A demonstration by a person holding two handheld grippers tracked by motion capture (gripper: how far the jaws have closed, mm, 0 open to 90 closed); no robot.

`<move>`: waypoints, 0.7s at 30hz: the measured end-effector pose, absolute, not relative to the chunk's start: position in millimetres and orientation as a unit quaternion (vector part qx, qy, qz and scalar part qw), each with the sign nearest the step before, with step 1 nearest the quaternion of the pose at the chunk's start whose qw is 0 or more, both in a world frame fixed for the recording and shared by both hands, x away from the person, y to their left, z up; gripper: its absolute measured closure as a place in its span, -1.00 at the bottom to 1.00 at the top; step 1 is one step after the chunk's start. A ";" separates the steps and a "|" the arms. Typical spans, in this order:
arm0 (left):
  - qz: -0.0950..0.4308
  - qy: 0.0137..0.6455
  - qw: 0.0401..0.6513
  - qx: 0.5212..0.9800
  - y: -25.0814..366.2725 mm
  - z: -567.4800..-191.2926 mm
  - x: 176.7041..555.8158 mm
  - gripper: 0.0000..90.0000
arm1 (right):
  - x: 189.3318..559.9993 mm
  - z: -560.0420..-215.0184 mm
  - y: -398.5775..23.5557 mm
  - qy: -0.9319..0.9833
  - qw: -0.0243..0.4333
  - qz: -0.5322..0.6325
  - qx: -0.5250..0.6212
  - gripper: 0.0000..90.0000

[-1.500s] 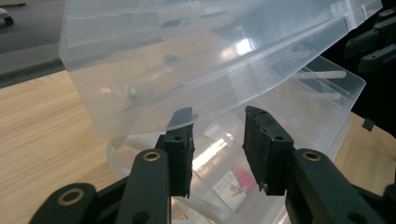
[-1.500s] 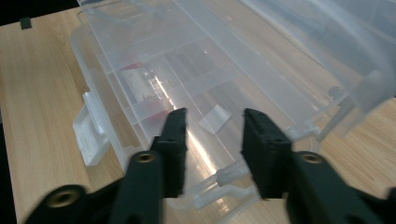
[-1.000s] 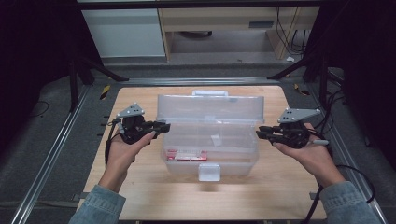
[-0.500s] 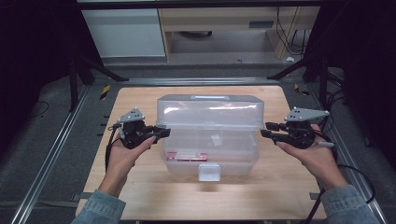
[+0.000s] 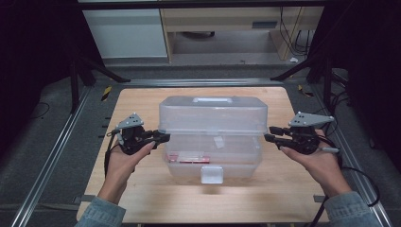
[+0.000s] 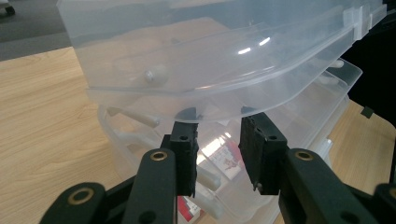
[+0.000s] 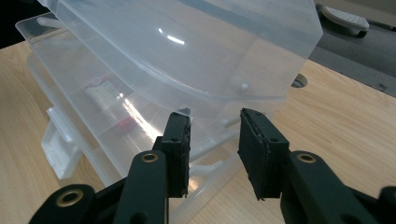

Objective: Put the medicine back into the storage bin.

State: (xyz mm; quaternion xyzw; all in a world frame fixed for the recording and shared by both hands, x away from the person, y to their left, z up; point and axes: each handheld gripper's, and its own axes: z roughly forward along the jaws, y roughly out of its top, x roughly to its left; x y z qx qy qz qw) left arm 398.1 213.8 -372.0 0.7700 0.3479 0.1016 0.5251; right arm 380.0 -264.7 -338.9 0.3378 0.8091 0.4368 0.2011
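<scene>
Clear plastic box (image 5: 213,135) lid – between both jaws

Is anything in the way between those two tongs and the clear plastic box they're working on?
Nothing visible. The left tongs sit right at the end of the clear box's lid, the right tongs at its other end, with bare wooden table around.

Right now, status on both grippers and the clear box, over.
Left gripper open, fingers under the lid's edge. Right gripper open, just off the lid's other end. Clear plastic box with lid raised. Nothing in the way.
</scene>
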 end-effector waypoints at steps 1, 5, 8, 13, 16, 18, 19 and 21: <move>0.101 0.348 0.526 0.769 214.8 -372.7 396.9 0.47 | 379.6 -339.3 -264.8 0.809 0.201 0.437 0.338 0.42; 0.102 0.349 0.528 0.768 218.1 -374.4 393.8 0.46 | 376.5 -341.5 -264.7 0.808 0.201 0.437 0.341 0.41; 0.102 0.350 0.528 0.767 219.7 -376.0 391.8 0.46 | 374.7 -342.5 -265.0 0.807 0.199 0.438 0.343 0.41; 0.103 0.354 0.527 0.766 223.0 -379.2 389.9 0.46 | 371.9 -343.5 -265.2 0.805 0.200 0.439 0.345 0.40; 0.105 0.356 0.528 0.764 225.6 -380.7 388.2 0.43 | 368.8 -344.4 -265.4 0.802 0.199 0.444 0.347 0.38; 0.106 0.358 0.529 0.762 227.5 -381.0 387.0 0.43 | 367.1 -344.7 -265.5 0.801 0.200 0.445 0.346 0.37; 0.106 0.358 0.530 0.761 228.3 -381.0 386.5 0.43 | 365.2 -344.6 -265.4 0.801 0.201 0.446 0.346 0.37; 0.108 0.361 0.532 0.759 231.2 -380.1 385.4 0.43 | 364.4 -344.3 -265.3 0.801 0.202 0.445 0.346 0.37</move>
